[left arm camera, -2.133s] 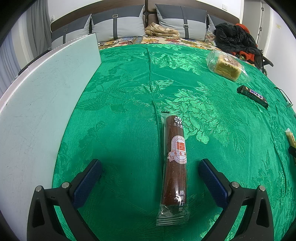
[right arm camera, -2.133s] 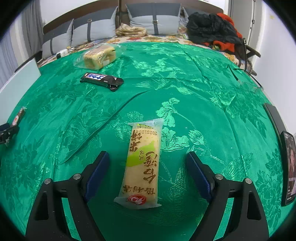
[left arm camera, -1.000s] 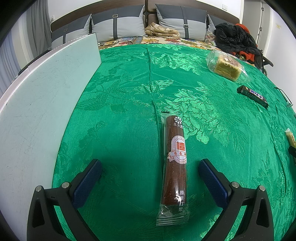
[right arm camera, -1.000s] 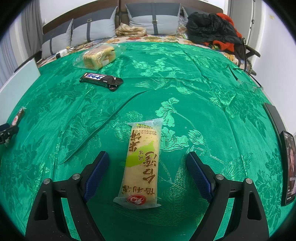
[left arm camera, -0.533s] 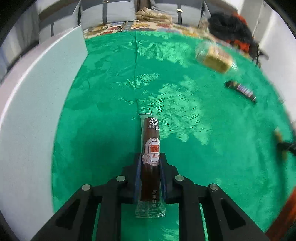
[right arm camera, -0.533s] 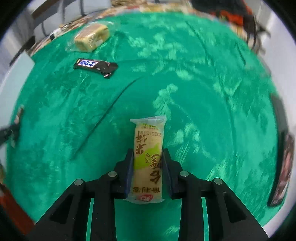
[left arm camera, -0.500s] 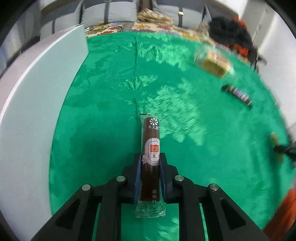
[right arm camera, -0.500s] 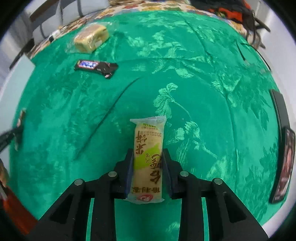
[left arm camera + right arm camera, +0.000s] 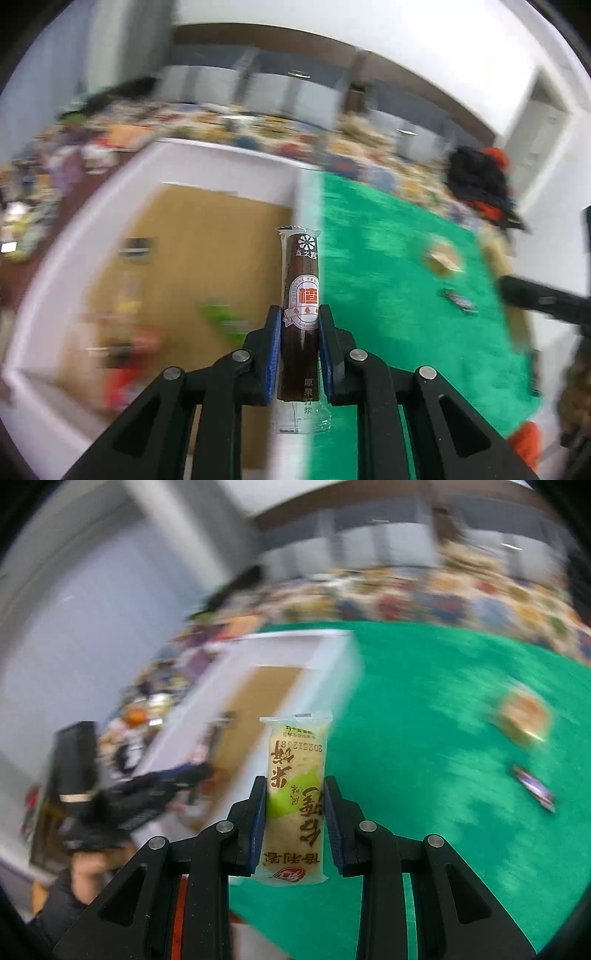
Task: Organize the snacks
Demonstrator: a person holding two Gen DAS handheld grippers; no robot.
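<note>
Both snacks have been lifted off the green cloth point(image 9: 399, 258). The brown roll point(image 9: 300, 314) is pinched by the left gripper point(image 9: 298, 354), the rice cracker point(image 9: 295, 797) by the right gripper point(image 9: 295, 823). The white box point(image 9: 207, 162) is now faced, probably for dropping.

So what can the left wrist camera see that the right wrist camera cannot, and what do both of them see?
Only the left wrist view shows the left gripper shut on the dark brown stick snack in clear wrap, with blurred packets inside the box.

Only the right wrist view shows the right gripper shut on the yellow-green rice cracker packet, and a hand at lower left.

Both show the white box with a brown cardboard floor beside the green patterned cloth, where a wrapped cake and a dark bar lie.
</note>
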